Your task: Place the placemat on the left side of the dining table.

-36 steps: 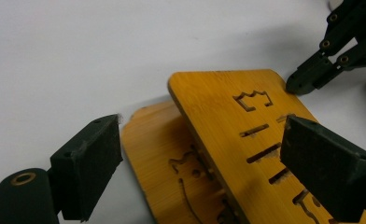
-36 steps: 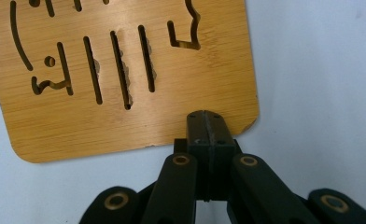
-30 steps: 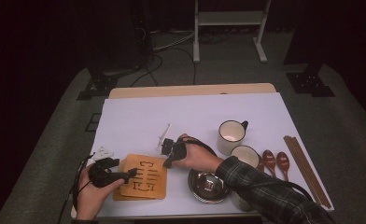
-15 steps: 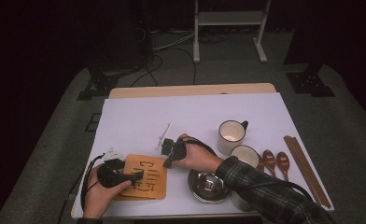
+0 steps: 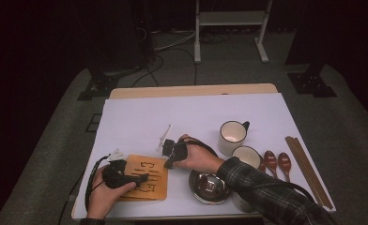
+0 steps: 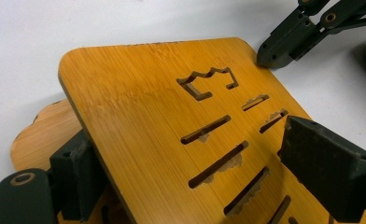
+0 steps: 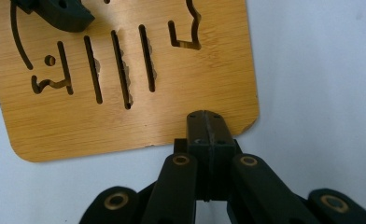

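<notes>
High view: a table under a white sheet (image 5: 140, 117). Near its front-left corner lies a bamboo board (image 5: 147, 178) cut with slots. The left gripper (image 5: 142, 178) comes in from the front-left, over the board's left side. The right gripper (image 5: 169, 164) meets the board's back-right corner. Right of the board, along the front edge, sit a steel bowl (image 5: 210, 186), two mugs (image 5: 232, 137), two wooden spoons (image 5: 277, 161) and chopsticks (image 5: 309, 171).

Left gripper view: the board (image 6: 144, 121) tilts up between spread jaws, one below its edge, the other above its slotted face. A second bamboo piece (image 6: 31, 140) lies flat underneath. The right gripper's tip (image 6: 284, 49) touches the far corner.

Right gripper view: its jaws are pressed together, tip (image 7: 207, 126) against the board's (image 7: 125, 116) edge near a rounded corner. The left gripper's upper jaw shows at the top left.

Judgement: the board is being lifted off the lower piece. To do it well, keep the shut right tip braced on the corner so the board cannot slide, and close the left jaws squarely on solid wood, clear of the slots, before raising.

Hard to tell: whether the left pads already touch the board, the lower piece's full shape, and a small pale object behind the right gripper.
</notes>
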Demonstrator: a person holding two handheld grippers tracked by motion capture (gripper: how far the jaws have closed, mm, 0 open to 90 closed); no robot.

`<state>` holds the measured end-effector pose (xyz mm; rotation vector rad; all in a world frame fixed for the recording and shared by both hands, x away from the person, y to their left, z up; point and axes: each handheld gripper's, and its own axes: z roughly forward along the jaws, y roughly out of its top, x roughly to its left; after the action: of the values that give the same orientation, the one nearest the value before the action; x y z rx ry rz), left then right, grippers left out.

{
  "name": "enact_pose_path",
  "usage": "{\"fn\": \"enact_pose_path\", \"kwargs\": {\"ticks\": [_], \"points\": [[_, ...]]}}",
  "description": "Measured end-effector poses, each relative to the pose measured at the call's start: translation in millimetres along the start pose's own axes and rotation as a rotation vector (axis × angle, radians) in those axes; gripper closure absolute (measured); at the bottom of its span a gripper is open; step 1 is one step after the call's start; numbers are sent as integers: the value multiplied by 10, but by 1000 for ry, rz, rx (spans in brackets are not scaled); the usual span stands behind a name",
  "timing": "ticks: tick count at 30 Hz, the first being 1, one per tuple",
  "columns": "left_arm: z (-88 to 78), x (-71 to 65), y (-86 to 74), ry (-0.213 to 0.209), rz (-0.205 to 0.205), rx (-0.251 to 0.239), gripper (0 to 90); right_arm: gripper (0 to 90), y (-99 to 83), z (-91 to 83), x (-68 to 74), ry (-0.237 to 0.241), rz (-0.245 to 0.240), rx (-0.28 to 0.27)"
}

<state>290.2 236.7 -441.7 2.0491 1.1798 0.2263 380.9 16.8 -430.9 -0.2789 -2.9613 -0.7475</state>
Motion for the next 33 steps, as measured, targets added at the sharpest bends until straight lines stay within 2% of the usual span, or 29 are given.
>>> {"fn": "enact_pose_path", "kwargs": {"ticks": [3, 8, 13, 17, 19, 25, 28, 33], "points": [[-3, -3, 5, -10, -9, 0, 114, 894, 0, 0, 0, 1, 2, 1], [-28, -16, 27, -26, -22, -32, 148, 894, 0, 0, 0, 1, 2, 1], [-58, -18, 66, -38, -25, -58, 220, 894, -1, -1, -1, 1, 4, 3], [-65, -21, 88, -40, -26, -63, 247, 894, -1, -1, -1, 2, 4, 3], [-47, -30, 99, -65, -25, -50, 295, 894, -1, -1, -1, 1, 4, 3], [-25, -47, 123, -38, -11, -37, 330, 894, -3, -2, -4, 3, 5, 4], [-29, -38, 122, -44, -20, -39, 363, 894, -3, -3, -3, 3, 5, 4], [-30, -38, 124, -40, -19, -38, 369, 894, -1, -4, -2, 1, 0, 5]]}}
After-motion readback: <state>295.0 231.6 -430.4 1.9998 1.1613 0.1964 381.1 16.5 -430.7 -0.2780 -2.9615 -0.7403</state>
